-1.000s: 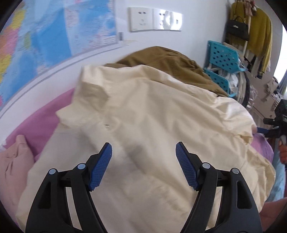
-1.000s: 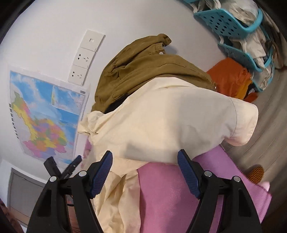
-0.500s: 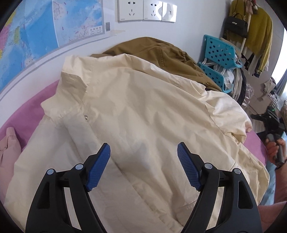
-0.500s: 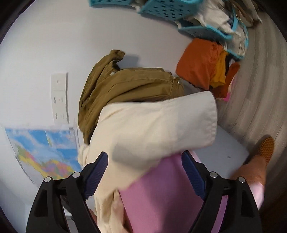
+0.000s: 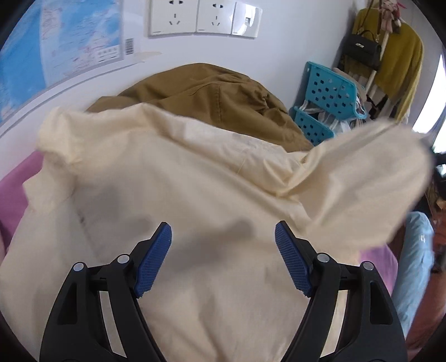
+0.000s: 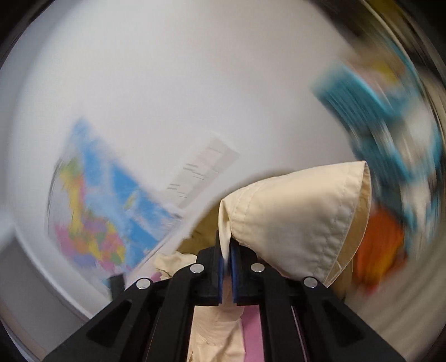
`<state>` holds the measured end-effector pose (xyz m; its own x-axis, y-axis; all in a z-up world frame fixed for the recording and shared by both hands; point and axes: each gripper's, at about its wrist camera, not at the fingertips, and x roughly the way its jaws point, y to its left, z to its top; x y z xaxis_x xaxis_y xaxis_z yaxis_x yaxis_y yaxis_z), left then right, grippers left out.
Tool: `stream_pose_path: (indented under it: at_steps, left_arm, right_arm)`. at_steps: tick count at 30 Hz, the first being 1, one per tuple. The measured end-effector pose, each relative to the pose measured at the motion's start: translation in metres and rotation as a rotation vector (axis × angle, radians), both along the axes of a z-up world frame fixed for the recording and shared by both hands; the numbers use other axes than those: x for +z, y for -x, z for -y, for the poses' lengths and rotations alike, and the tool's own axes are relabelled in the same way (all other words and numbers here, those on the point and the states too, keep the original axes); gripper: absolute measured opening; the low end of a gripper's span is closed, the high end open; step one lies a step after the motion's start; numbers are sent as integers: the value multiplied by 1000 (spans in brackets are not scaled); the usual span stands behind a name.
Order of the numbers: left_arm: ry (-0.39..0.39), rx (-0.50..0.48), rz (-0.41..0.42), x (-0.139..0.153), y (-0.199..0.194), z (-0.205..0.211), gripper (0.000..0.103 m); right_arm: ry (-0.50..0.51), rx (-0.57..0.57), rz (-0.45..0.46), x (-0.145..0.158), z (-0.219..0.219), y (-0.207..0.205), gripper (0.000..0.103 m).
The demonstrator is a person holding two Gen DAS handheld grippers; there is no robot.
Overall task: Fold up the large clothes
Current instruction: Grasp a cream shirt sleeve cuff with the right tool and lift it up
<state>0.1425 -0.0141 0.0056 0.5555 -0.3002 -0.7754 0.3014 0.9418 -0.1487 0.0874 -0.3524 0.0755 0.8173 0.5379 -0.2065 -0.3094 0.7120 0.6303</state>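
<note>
Cream shirt (image 5: 178, 178): it lies spread out right beneath and ahead of your left gripper, pale cream, lightly creased, with its collar (image 5: 55, 144) bunched up ahead and to the left of the fingers.
Sleeve (image 6: 292, 222): your right gripper has it by the cuff end; the stitched hem runs up and to the right of the pads, and the cloth balloons out in a cone past the fingertips (in the left wrist view the same sleeve (image 5: 370, 183) is lifted off the shirt body, blurred, ahead and to the right).
Right gripper (image 6: 226, 247): its jaws have just been closing and now pinch the sleeve; only a thin fold of cream cloth sits between the blue pads (image 6: 235, 267).
Left gripper (image 5: 223, 239): you hold it wide apart over the shirt front, nothing between its fingers, pads clear of the cloth.
Brown garment (image 5: 200, 94): heaped beyond the shirt, straight ahead of the left gripper, against the wall, with the shirt's far edge overlapping it.
Pink cover (image 5: 16, 183): the surface under the shirt, showing to the left of the left gripper and (as a narrow strip (image 6: 253, 334)) below the right one.
Background: wall sockets (image 5: 203, 16) and a map (image 5: 55, 47) ahead of the left gripper; turquoise baskets (image 5: 329, 92) ahead to the right. The right wrist view is too smeared beyond the sleeve for detail.
</note>
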Motion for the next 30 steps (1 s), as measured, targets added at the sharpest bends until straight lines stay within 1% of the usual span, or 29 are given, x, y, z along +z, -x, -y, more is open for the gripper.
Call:
stream_pose_path:
  at_steps: [2, 4, 5, 7, 9, 11, 13, 14, 15, 17, 18, 19, 20, 22, 24, 26, 27, 28, 30]
  left_arm:
    - [13, 3, -20, -6, -16, 7, 69]
    - [10, 17, -37, -15, -34, 14, 69]
    - [7, 26, -43, -19, -40, 16, 69]
    - [11, 48, -67, -30, -56, 18, 69]
    - [19, 68, -77, -35, -67, 15, 68]
    - [71, 87, -84, -32, -79, 6, 68]
    - [174, 113, -70, -20, -90, -12, 66]
    - [206, 127, -62, -14, -93, -20, 66]
    - [236, 140, -51, -9, -97, -29, 66]
    - [206, 126, -46, -4, -105, -31, 67]
    - [172, 93, -53, -6, -109, -28, 67]
    - [131, 82, -47, -6, -108, -26, 67]
    - [109, 74, -38, -6, -108, -26, 68]
    - [98, 32, -18, -1, -101, -33, 69]
    - [107, 5, 3, 7, -89, -54, 75]
    - [103, 16, 6, 10, -78, -79, 76]
    - [98, 46, 19, 12, -71, -97, 75]
    - [88, 81, 33, 14, -63, -118, 75]
    - [131, 119, 32, 15, -53, -154, 75]
  right_arm:
    - [163, 39, 121, 47, -40, 13, 5]
    - [281, 98, 206, 76, -79, 21, 4]
    - [330, 130, 234, 86, -99, 23, 4]
    - [405, 205, 281, 97, -135, 26, 4]
    - [472, 262, 327, 104, -168, 32, 4]
    - [521, 350, 366, 106, -202, 36, 4]
    - [545, 414, 376, 103, -226, 39, 4]
    - [554, 458, 372, 100, -239, 38, 4]
    - [567, 476, 376, 97, -247, 41, 4]
    - [602, 519, 377, 90, -265, 43, 4]
    - [611, 528, 375, 87, -270, 44, 4]
    - [627, 529, 367, 83, -275, 42, 4]
    - [645, 542, 354, 78, -285, 39, 4]
    - [670, 560, 333, 68, -301, 33, 4]
    - [717, 606, 312, 52, -322, 31, 4]
    - [787, 645, 327, 33, -342, 36, 4]
    - [820, 660, 325, 26, -352, 38, 4]
    - [881, 672, 327, 12, -367, 40, 4]
    - [969, 709, 316, -14, -392, 42, 5]
